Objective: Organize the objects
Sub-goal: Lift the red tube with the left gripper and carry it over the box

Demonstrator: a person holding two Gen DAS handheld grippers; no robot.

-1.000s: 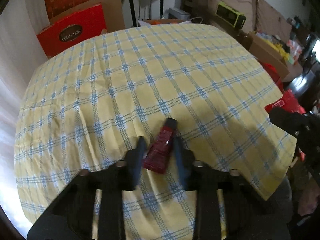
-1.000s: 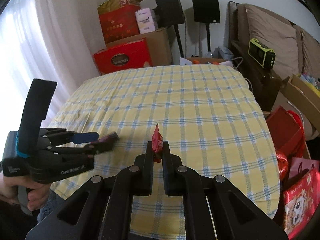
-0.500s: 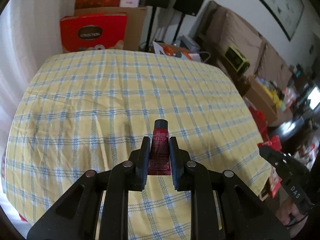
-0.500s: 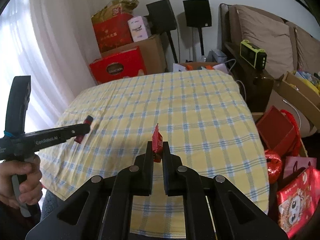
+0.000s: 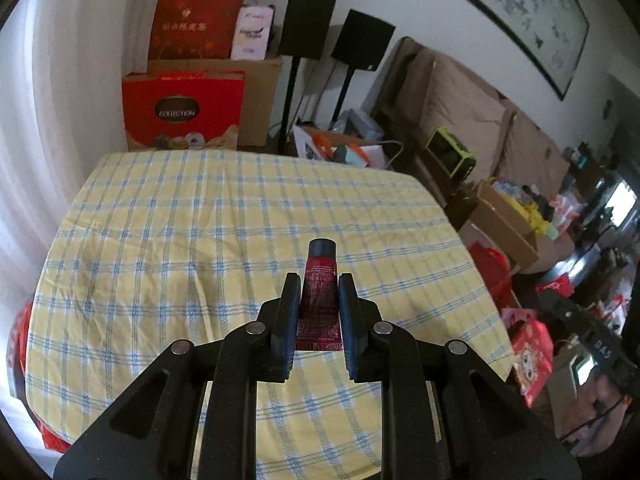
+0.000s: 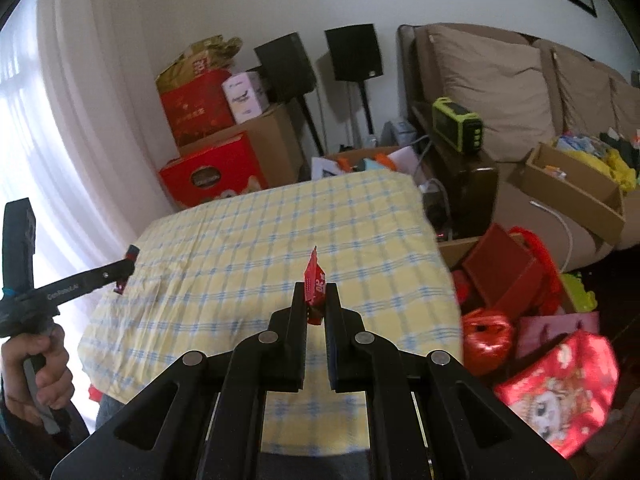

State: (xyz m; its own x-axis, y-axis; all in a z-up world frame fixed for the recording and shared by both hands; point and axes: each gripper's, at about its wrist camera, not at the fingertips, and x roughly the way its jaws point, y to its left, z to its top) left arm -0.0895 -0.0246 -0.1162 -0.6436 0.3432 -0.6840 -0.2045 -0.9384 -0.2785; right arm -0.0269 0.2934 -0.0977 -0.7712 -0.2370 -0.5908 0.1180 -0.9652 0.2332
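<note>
A dark red tube with a black cap is clamped in my left gripper, cap pointing away from me, lifted above the yellow and blue checked tablecloth. My right gripper is shut on a small red sachet that sticks up between its fingers, also held above the cloth. In the right wrist view the left gripper shows at the far left with the red tube at its tip, held by a hand.
Red gift boxes and cardboard cartons stand beyond the table's far edge, with two black speakers on stands. A sofa, an open carton and red bags crowd the floor to the right.
Both grippers have risen from the cloth with their objects. The left one rolled level, so the tube now points straight ahead. The right gripper drifted rightwards, away from the left one.
</note>
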